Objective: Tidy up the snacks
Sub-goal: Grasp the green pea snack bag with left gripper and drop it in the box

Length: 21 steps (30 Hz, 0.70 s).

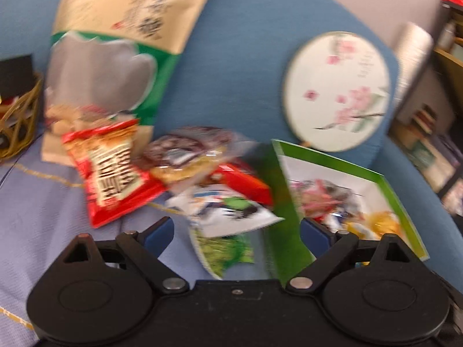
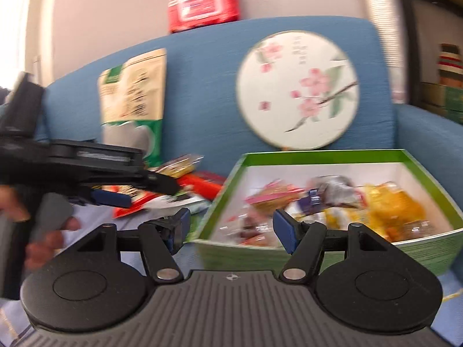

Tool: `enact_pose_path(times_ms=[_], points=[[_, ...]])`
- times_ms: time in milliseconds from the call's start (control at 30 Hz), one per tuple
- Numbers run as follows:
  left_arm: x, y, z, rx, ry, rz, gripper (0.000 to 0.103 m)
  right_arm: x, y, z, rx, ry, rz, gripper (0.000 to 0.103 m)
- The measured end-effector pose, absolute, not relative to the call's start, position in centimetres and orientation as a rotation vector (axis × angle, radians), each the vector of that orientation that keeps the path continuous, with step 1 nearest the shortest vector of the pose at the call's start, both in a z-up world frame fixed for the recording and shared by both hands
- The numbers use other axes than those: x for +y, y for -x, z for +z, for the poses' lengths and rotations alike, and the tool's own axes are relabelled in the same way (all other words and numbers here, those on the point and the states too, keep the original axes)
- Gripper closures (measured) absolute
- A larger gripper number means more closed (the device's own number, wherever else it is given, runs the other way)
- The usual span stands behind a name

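You are reaching the left tool (image 1: 237,228), jaws wide and empty, toward the white-green packet (image 1: 231,214); next, close on it beside the green box (image 2: 428,248), right tool (image 2: 231,228) also gaping.

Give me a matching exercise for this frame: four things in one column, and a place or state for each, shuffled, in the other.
Things:
1. round floral fan
2. green box
3. red wipes pack
4. left gripper

Places or states:
A. on top of the sofa back
B. open, holding nothing, over the loose snack packets
C. leaning against the blue sofa back
D. on the seat, lid off, snacks inside

Pairs: 1-C, 2-D, 3-A, 4-B
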<state>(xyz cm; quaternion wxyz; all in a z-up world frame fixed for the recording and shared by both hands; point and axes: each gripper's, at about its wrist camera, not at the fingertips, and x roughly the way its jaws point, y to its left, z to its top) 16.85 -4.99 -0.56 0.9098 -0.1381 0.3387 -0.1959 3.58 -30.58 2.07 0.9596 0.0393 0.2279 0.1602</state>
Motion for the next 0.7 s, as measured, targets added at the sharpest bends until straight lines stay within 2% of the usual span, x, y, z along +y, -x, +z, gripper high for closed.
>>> enact_pose_path(times_ms=[200,233,267,300,333,500,600,633,700], points=[[-5.0,-19.8,-3.3,0.788,0.350,-0.391,0.000,-29.7,-3.6,1.8,0.471,-0.050,0.350,0.000],[-5.1,-20.0,-3.8,0.800,0.357,-0.392,0.005,-29.7,-3.7,1.8,0.473,-0.054,0.350,0.000],[-5.3,-20.2,-4.4,0.812,0.363,-0.408,0.019,-29.8,-3.7,1.8,0.474,-0.058,0.349,0.000],[-5.5,-20.1,-4.8,0.818,0.347,-0.430,0.071,-29.9,-3.8,1.8,0.477,-0.061,0.349,0.000],[-5.7,-19.9,-5.0,0.812,0.303,-0.441,0.079,-29.9,-3.8,1.7,0.482,-0.063,0.351,0.000],[-4.0,-16.4,-5.4,0.821,0.297,-0.518,0.083,-29.4,-3.5,1.9,0.492,-0.060,0.381,0.000],[-2.0,-13.2,-5.6,0.857,0.330,-0.582,0.082,-28.9,-3.2,2.1,0.506,-0.064,0.432,0.000],[-1.6,-12.1,-5.5,0.854,0.320,-0.591,0.080,-28.7,-3.0,2.1,0.510,-0.068,0.446,0.000],[-0.4,-10.3,-5.0,0.829,0.302,-0.593,0.065,-28.0,-2.8,2.1,0.524,-0.070,0.486,0.000]])
